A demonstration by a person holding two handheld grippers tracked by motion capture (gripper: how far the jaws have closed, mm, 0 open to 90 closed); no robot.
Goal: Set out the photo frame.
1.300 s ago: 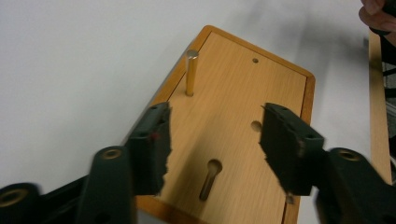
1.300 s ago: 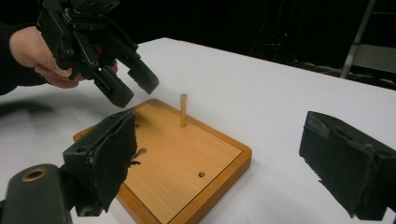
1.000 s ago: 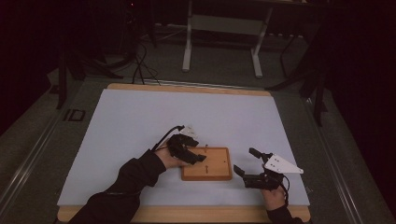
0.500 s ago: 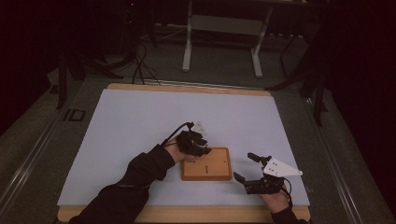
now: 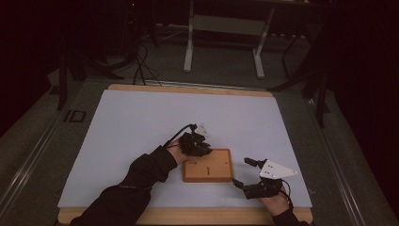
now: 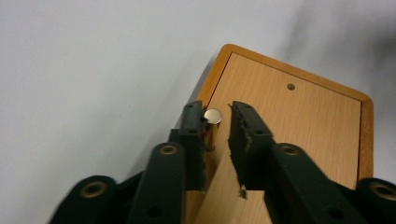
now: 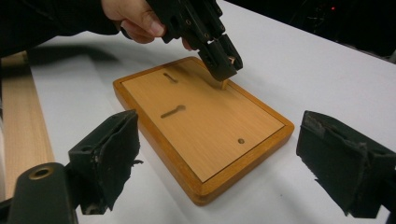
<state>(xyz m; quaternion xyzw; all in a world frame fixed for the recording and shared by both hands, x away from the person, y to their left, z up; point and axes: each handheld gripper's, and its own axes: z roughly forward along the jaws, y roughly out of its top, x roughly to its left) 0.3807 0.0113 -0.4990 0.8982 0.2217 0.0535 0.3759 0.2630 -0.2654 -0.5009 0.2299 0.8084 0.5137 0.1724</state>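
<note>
Table (image 5: pixel 141 117): pale sheet, dark room | left gripper (image 6: pixel 219 128) jaws closing around peg (image 6: pixel 213 116) | right gripper (image 7: pixel 219 154) jaws wide, empty

One wooden board (image 5: pixel 208 165) lies on the worktop (image 5: pixel 141 122), just below and right of centre, towards 5 o'clock. One metal peg (image 6: pixel 213 116) stands upright near the board's corner at about 10 o'clock in the high view. The board's face carries two slots: one keyhole-shaped slot (image 7: pixel 172 111) near its middle and one shorter slot (image 7: pixel 170 77) close to an edge. One small round hole (image 7: pixel 241 140) shows in the right gripper view. Two tongs are present: the left tongs (image 5: pixel 203 149) at the board's 10 o'clock corner, and the right tongs (image 5: pixel 243 172) at the board's 4 o'clock.
</note>
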